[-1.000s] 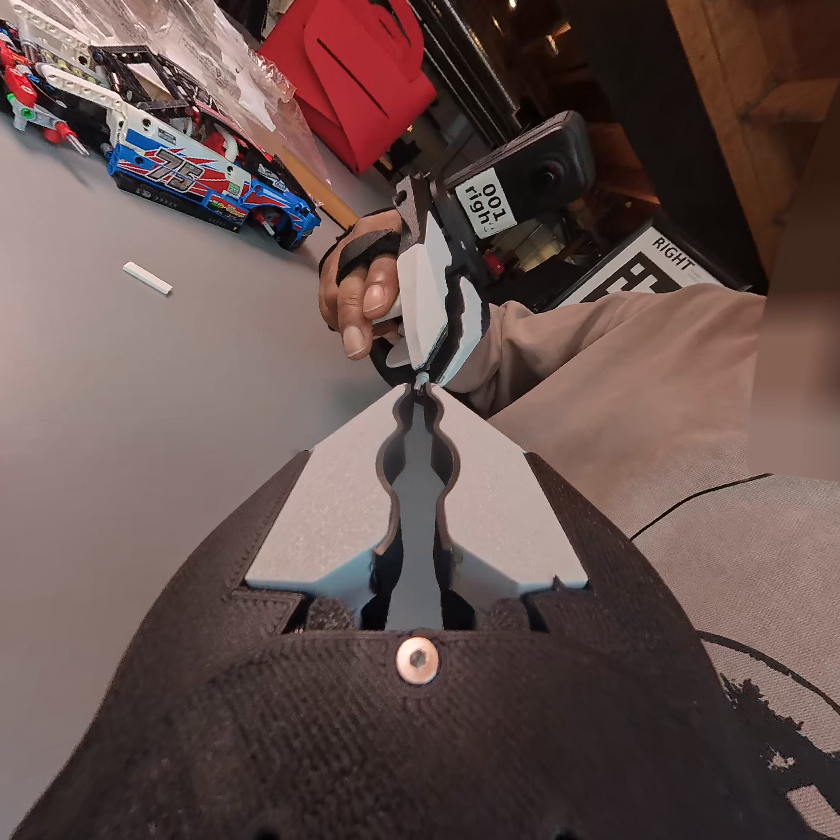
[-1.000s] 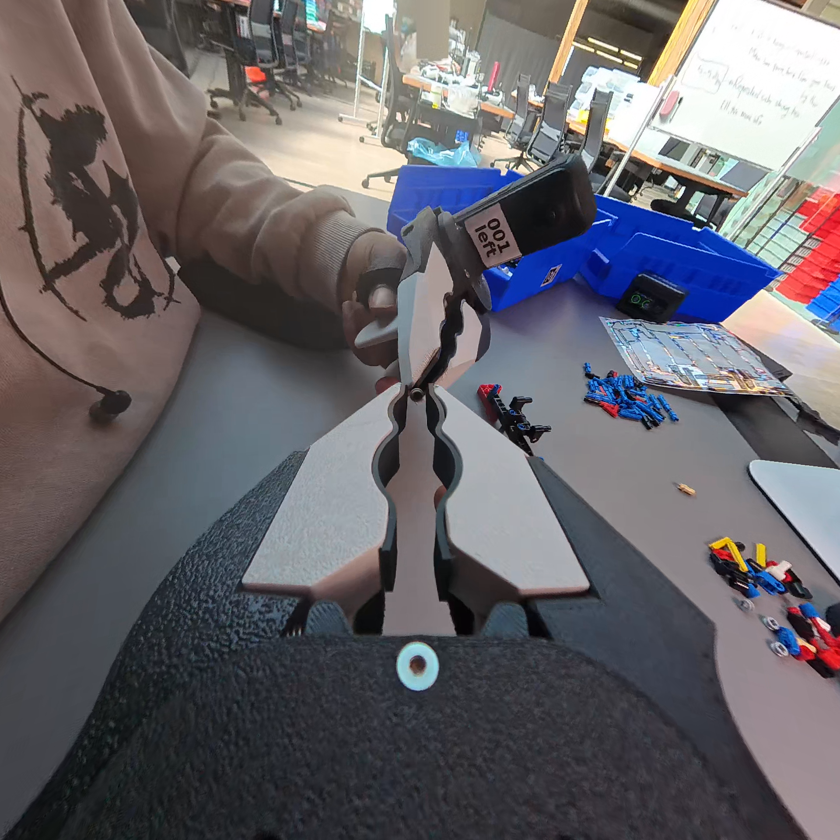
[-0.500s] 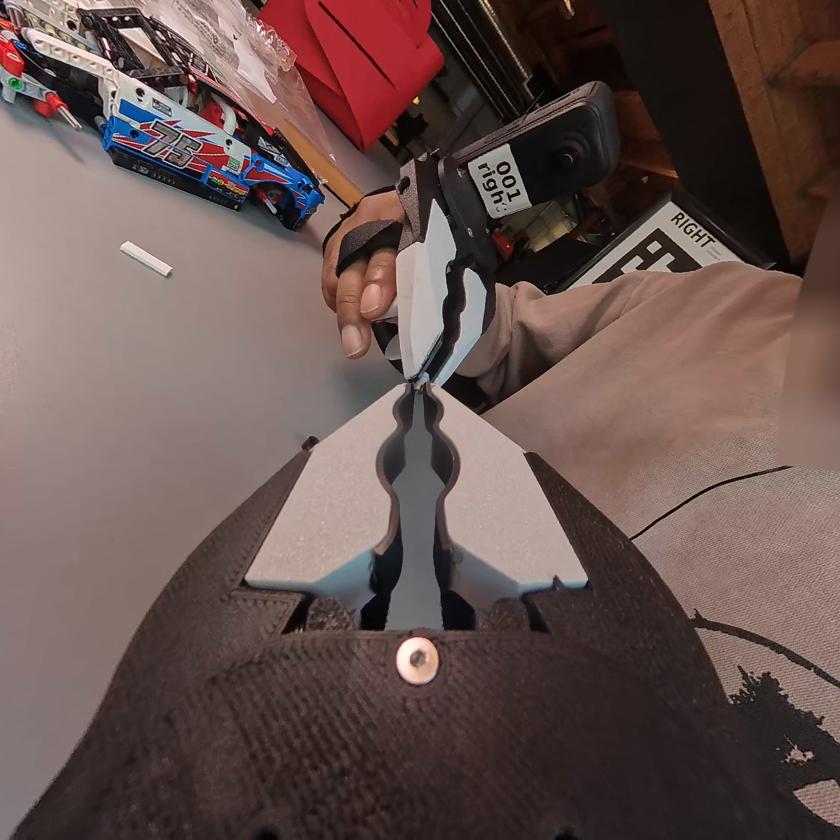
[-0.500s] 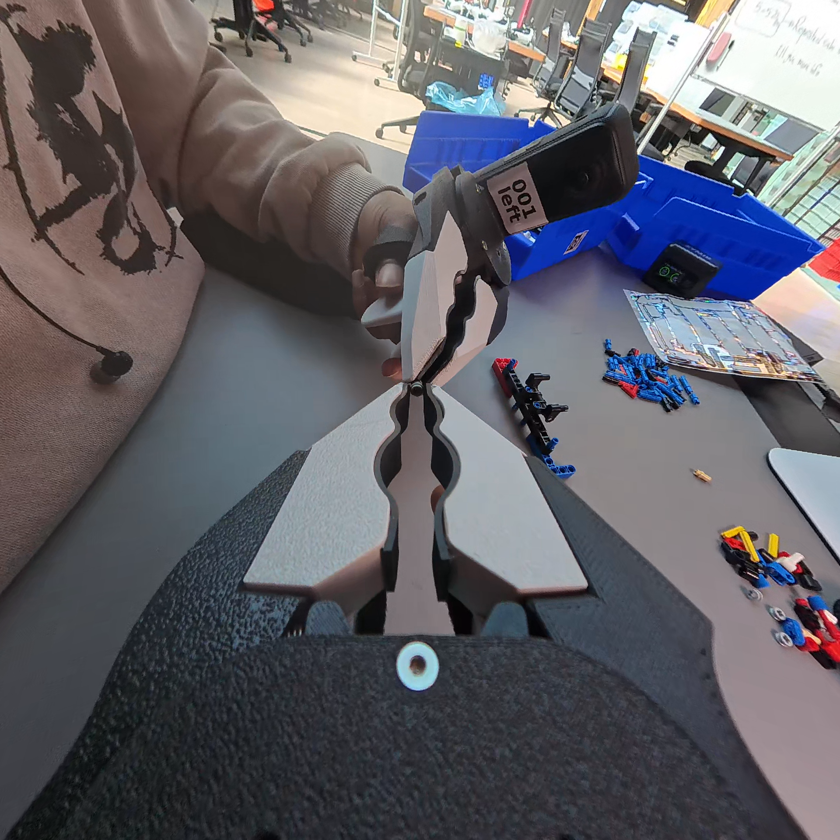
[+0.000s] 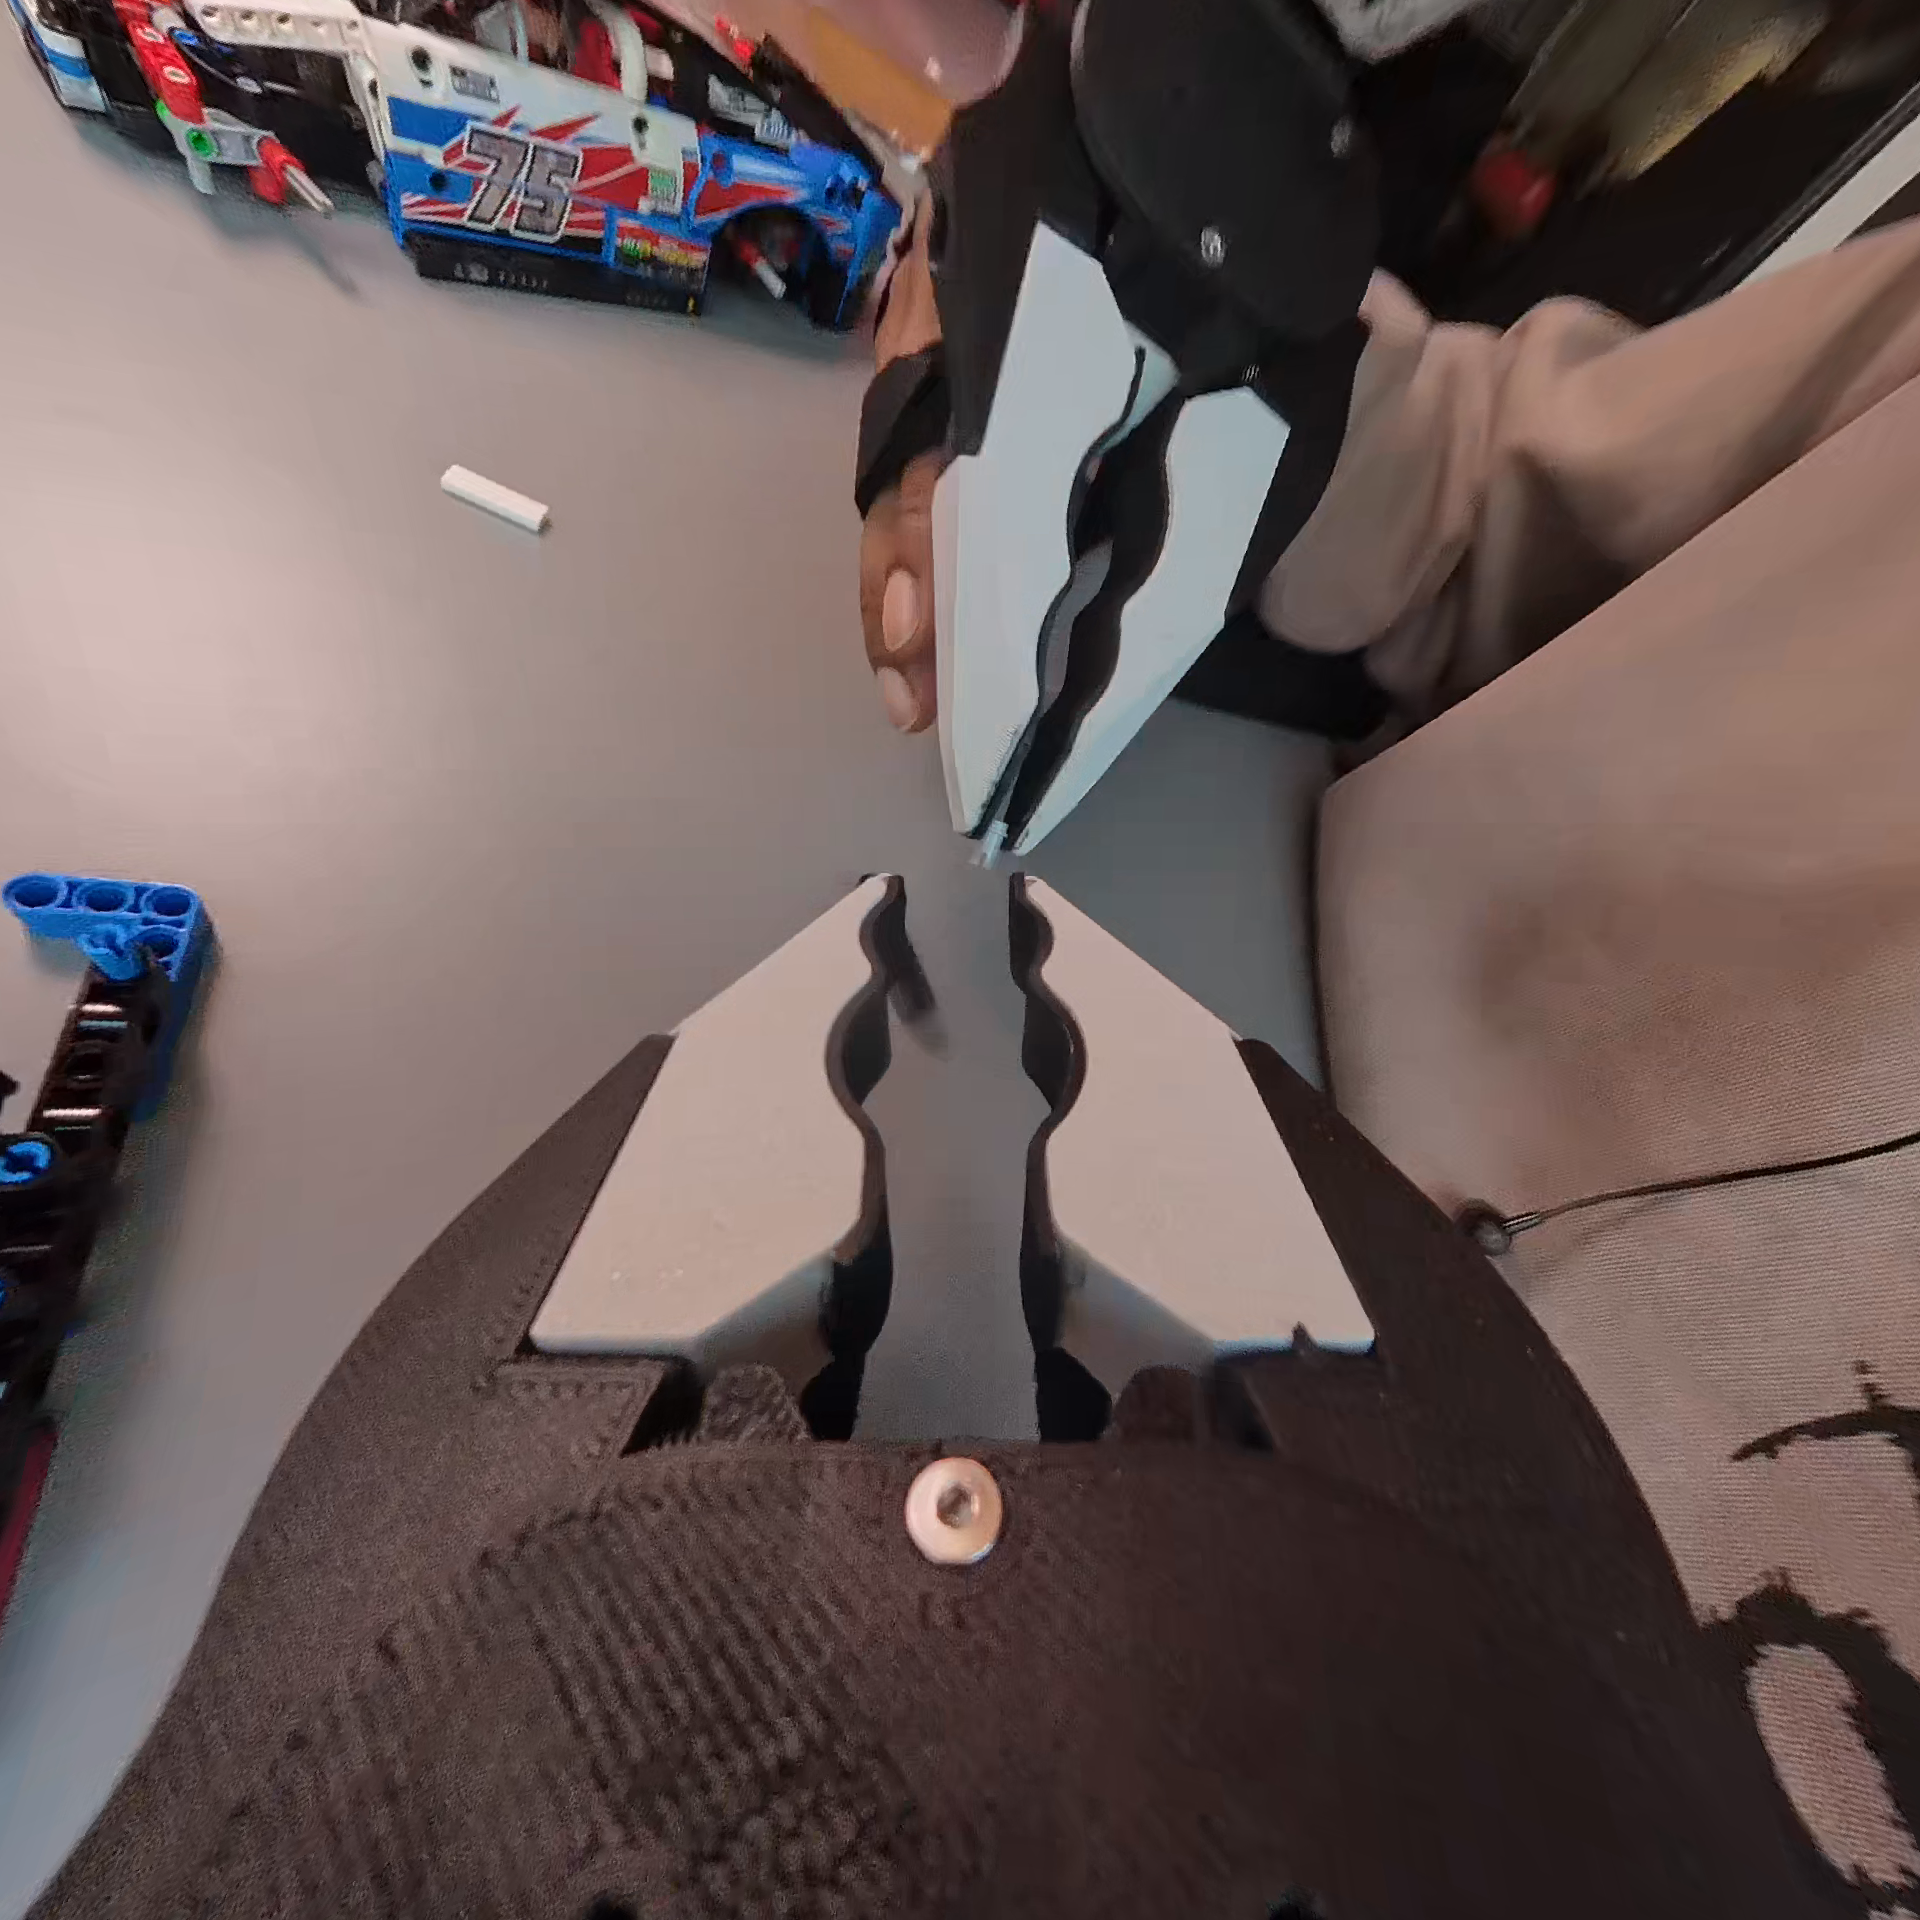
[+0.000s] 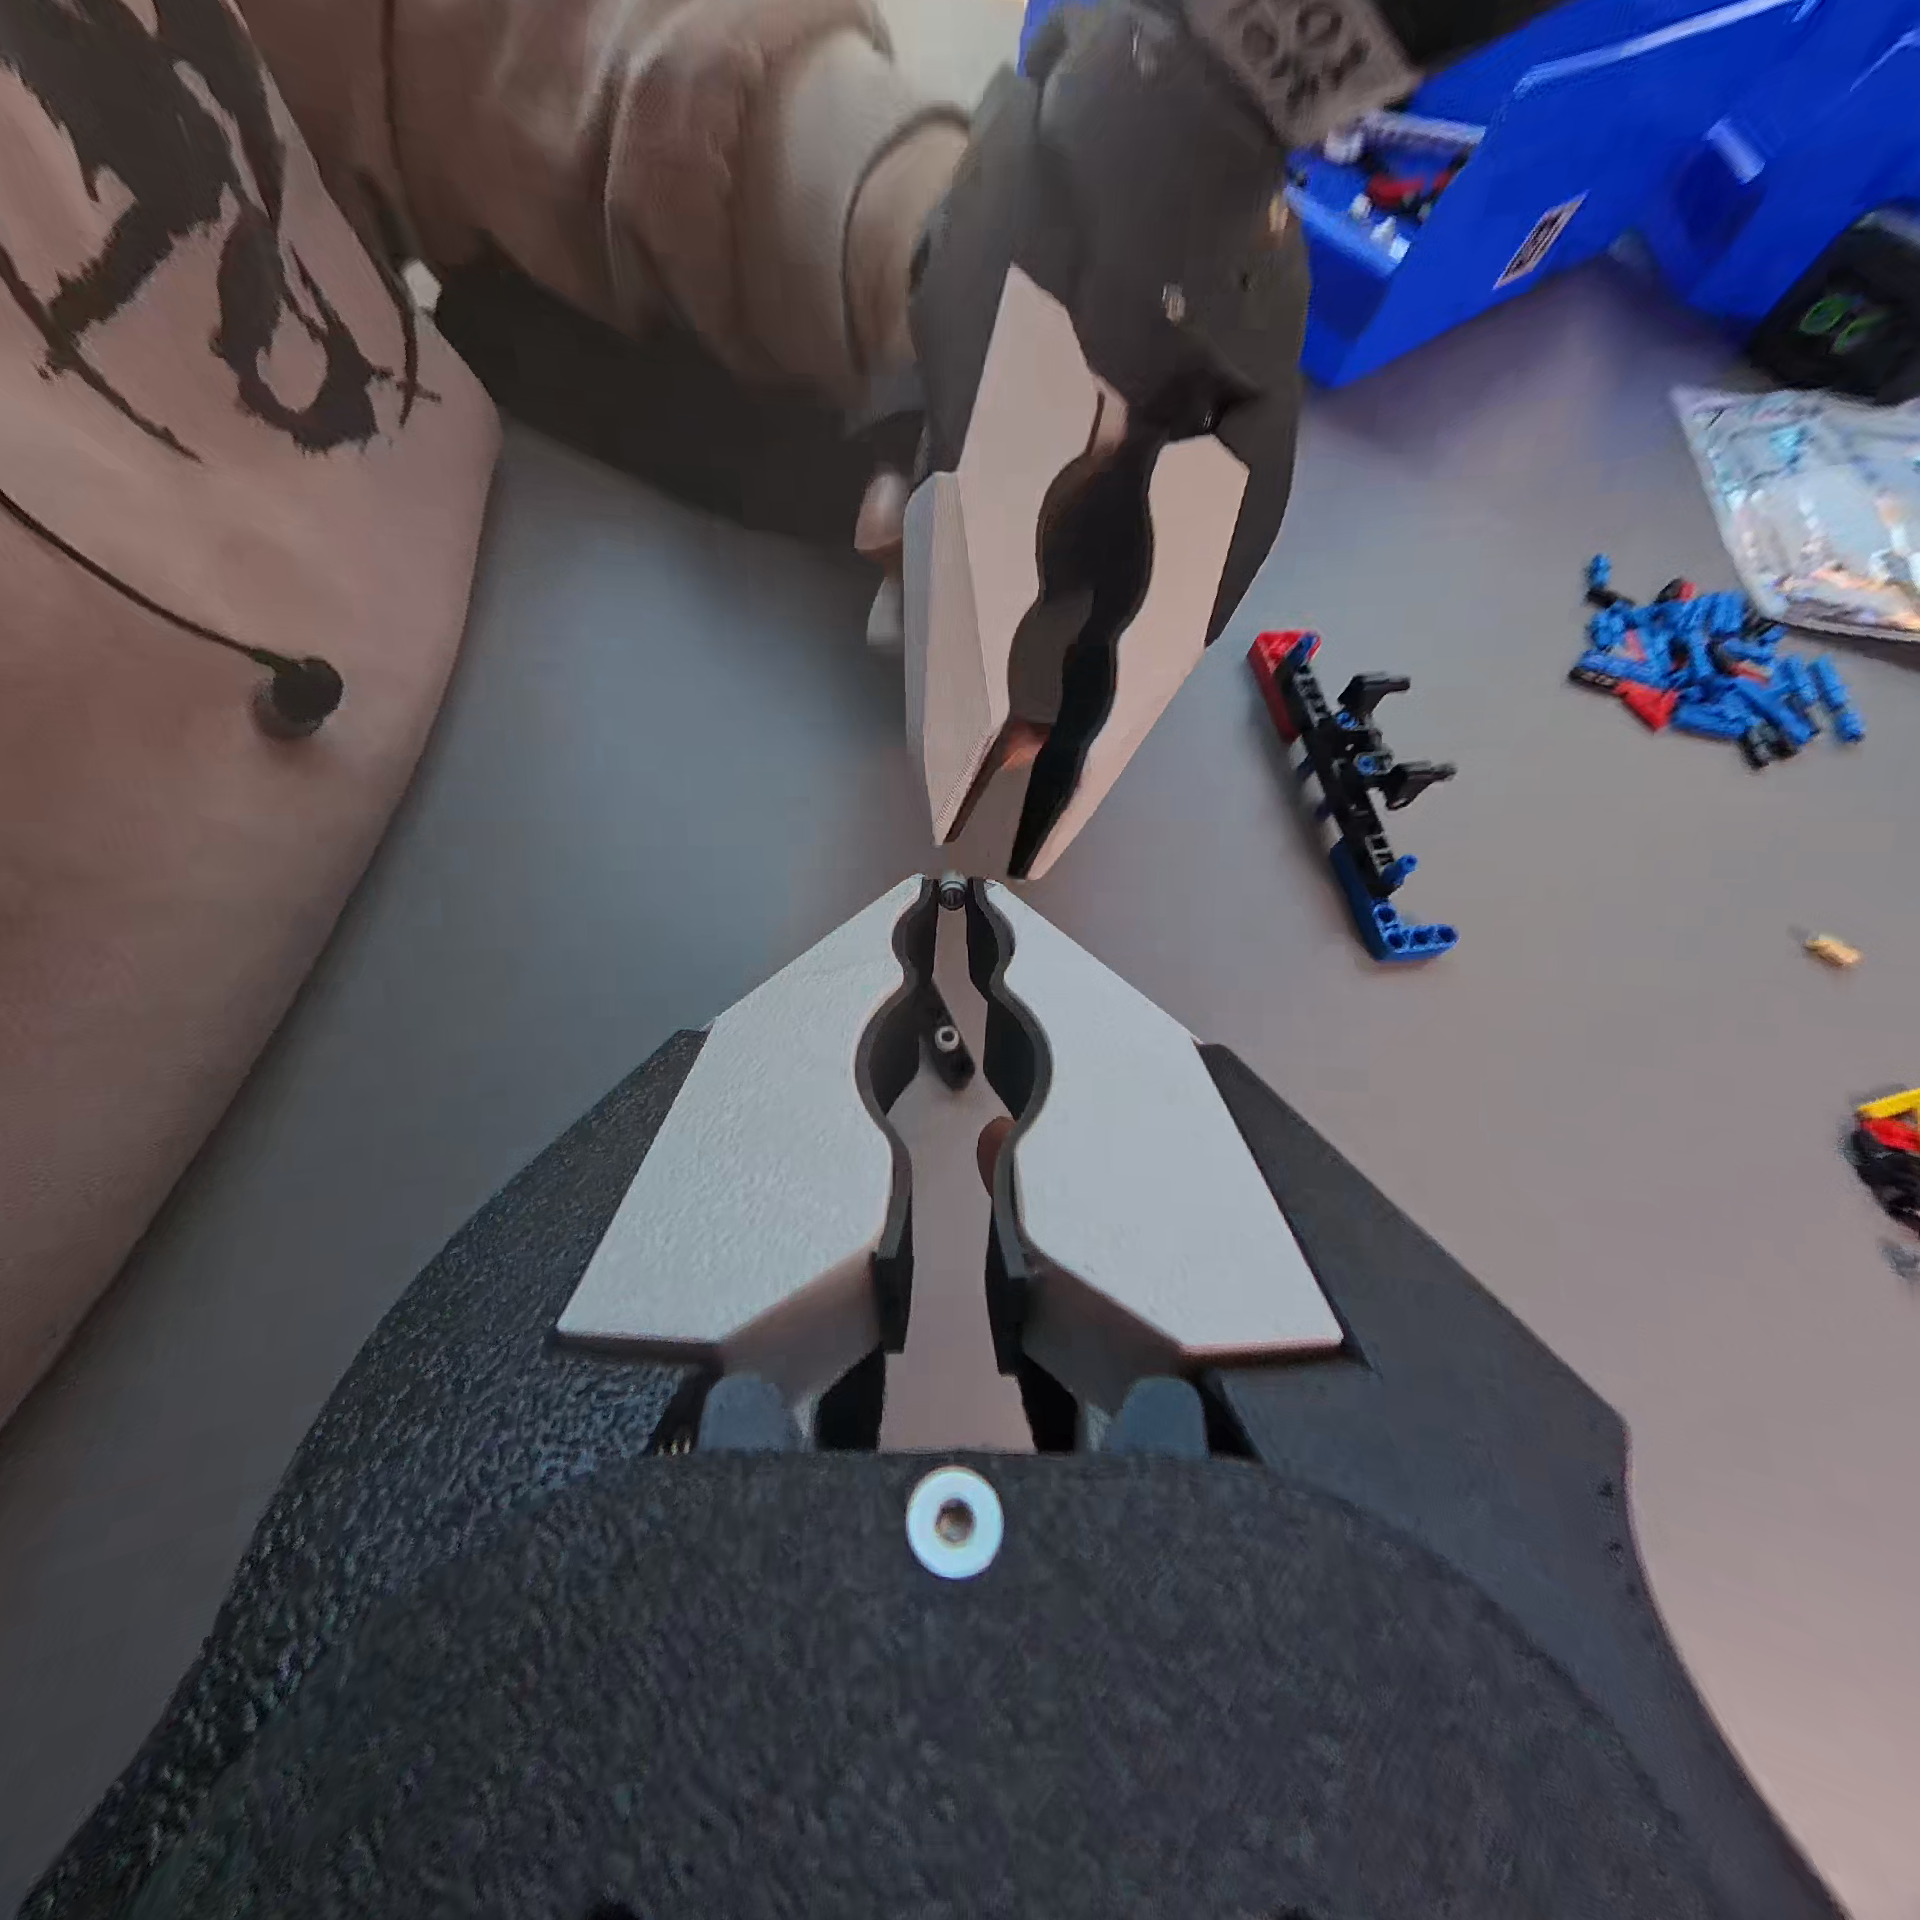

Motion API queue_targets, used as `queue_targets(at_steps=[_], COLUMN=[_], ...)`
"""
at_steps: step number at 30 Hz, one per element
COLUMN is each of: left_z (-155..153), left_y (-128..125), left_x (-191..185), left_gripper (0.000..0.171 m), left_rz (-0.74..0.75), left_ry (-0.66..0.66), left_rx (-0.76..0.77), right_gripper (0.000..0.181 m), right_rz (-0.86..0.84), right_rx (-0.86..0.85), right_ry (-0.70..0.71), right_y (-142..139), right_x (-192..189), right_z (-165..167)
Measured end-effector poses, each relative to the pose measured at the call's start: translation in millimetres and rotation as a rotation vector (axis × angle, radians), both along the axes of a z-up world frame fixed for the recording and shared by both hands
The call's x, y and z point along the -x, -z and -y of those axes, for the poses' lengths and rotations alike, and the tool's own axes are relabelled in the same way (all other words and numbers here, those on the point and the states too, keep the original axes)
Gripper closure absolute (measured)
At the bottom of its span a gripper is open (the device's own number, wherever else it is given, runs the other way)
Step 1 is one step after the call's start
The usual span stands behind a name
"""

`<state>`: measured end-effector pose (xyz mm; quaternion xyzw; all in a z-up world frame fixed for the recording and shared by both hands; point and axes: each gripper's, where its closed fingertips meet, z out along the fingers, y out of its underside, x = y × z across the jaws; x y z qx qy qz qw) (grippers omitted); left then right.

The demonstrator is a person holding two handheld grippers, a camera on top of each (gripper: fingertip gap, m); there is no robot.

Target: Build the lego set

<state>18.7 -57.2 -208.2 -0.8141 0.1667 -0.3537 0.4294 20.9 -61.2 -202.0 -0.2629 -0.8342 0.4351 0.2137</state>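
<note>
My left gripper (image 5: 953, 883) is open and empty; it also shows in the right wrist view (image 6: 982, 852), tip to tip with the right one. My right gripper (image 6: 949, 885) is shut on a small grey pin (image 6: 949, 896), which sticks out of its tips in the left wrist view (image 5: 987, 850). A small black connector piece (image 6: 948, 1044) shows below the tips, seemingly on the grey table (image 5: 520, 727); it is blurred in the left wrist view (image 5: 914, 997). Both grippers are held low over the table in front of the person's beige sweatshirt.
A blue, white and red lego car (image 5: 582, 197) stands at the back left, with a white bar (image 5: 495, 497) before it. A black and blue beam assembly (image 6: 1351, 790) lies to the side, also visible in the left wrist view (image 5: 94, 997). Blue pins (image 6: 1714, 675), a booklet (image 6: 1808, 520) and blue bins (image 6: 1662, 156) lie beyond. From either gripper's tips it is about 15 centimeters to the white bar (image 5: 495, 497).
My left gripper has opened and drawn slightly back from the right one. The black connector piece now shows loose below the tips. Both grippers have dropped closer to the table.
</note>
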Motion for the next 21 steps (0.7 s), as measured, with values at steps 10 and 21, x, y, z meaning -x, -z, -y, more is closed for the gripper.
queue_targets(at_steps=[10, 21], left_z=[7.0, -0.9], left_y=[50.4, 51.6], left_x=[-4.3, -2.6], left_gripper=[0.16, 0.166], left_rz=[-0.579, -0.642], left_ry=[-0.014, -0.009], left_rx=[-0.042, -0.097], right_gripper=[0.179, 0.178], right_rz=[0.237, 0.311], right_rx=[-0.247, -0.357], right_ry=[-0.002, 0.029], right_y=[44.7, 49.2], right_x=[-3.7, 0.7], right_z=[-2.0, -6.2])
